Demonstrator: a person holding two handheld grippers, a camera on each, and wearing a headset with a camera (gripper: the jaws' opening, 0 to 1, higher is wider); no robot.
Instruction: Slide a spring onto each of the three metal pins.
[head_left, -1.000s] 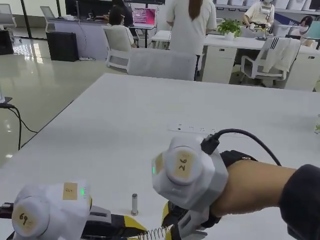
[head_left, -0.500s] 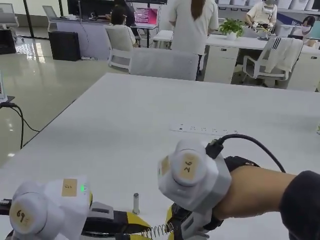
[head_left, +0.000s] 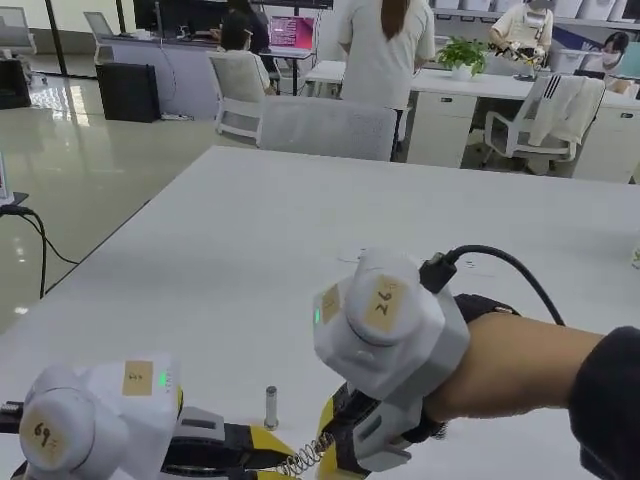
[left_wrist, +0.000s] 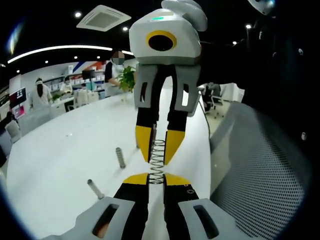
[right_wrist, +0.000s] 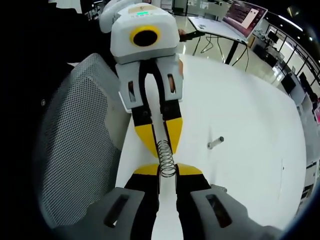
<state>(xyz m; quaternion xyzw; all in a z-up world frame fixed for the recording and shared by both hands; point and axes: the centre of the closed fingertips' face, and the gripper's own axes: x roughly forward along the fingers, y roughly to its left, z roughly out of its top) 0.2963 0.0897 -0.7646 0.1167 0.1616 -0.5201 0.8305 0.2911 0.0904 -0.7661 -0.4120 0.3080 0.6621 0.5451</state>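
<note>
A small coil spring hangs in the air between both grippers near the table's front edge. My left gripper, at the bottom left, is shut on one end; my right gripper is shut on the other. In the left gripper view my own jaws pinch the spring from below and the right gripper pinches it from above. The right gripper view has the same hold mirrored, with the spring between them. One metal pin stands upright just behind the spring; two pins stand on the white table.
The white table stretches away in front of me. A grey mesh chair sits at the near edge, beside the grippers. Another chair stands at the far side, with people and desks beyond.
The right gripper has lifted slightly, so the spring now slants instead of lying level. The left gripper has kept its place and both still hold the spring.
</note>
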